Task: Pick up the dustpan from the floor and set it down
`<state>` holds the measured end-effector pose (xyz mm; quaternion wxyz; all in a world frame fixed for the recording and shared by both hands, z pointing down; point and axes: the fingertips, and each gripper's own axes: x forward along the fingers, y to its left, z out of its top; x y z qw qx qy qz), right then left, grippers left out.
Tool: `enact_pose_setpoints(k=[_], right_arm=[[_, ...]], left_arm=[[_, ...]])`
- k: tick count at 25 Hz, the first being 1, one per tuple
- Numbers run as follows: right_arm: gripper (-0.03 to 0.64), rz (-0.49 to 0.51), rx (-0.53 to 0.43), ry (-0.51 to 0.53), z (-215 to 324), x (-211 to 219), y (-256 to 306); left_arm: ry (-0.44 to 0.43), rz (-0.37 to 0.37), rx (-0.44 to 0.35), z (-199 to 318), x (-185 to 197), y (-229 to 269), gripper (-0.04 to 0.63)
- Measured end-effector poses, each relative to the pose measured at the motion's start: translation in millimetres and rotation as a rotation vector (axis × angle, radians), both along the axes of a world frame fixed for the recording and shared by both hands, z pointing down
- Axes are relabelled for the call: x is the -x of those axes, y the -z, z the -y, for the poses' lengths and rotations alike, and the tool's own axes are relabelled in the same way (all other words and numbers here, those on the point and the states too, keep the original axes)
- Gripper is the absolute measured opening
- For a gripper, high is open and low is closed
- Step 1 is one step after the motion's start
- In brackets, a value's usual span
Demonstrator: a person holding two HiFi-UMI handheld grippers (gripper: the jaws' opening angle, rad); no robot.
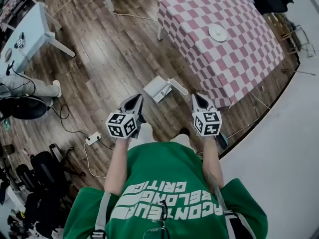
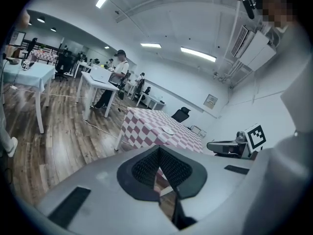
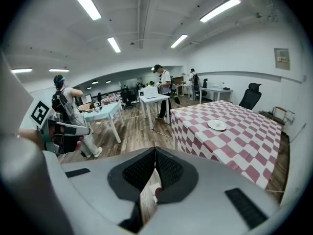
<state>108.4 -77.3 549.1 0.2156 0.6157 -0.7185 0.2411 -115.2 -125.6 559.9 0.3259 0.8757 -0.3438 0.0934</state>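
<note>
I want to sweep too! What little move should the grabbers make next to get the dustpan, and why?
Probably open the right gripper first. Its jaws are shut on nothing, like the left gripper, and the dustpan lies untouched on the floor just ahead, its handle nearest that side. Closed jaws could not take it.

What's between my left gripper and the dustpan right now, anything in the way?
Nothing in the way. In the head view, only bare wooden floor shows between the left gripper and the dustpan.
</note>
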Motion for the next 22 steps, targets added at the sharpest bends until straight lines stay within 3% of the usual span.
enact_pose_setpoints(k=[5,11,18,22], right_arm=[[0.008,-0.028,0.007,-0.121,6.3,7.8,6.0],[0.008,-0.054,0.02,-0.221,0.7,6.8,11.2],[0.008,-0.046,0.018,-0.264,7.3,-23.8,8.7],[0.008,-0.032,0.023,-0.222,23.3,-32.0,0.7]], left_arm=[[-0.077,-0.017,0.017,36.1,20.9,-4.5,-0.005],[-0.183,-0.022,0.001,63.4,16.5,3.8,-0.005],[-0.221,-0.002,-0.002,78.0,-5.4,2.2,-0.005],[-0.218,0.016,-0.01,84.4,-15.2,5.0,-0.005]])
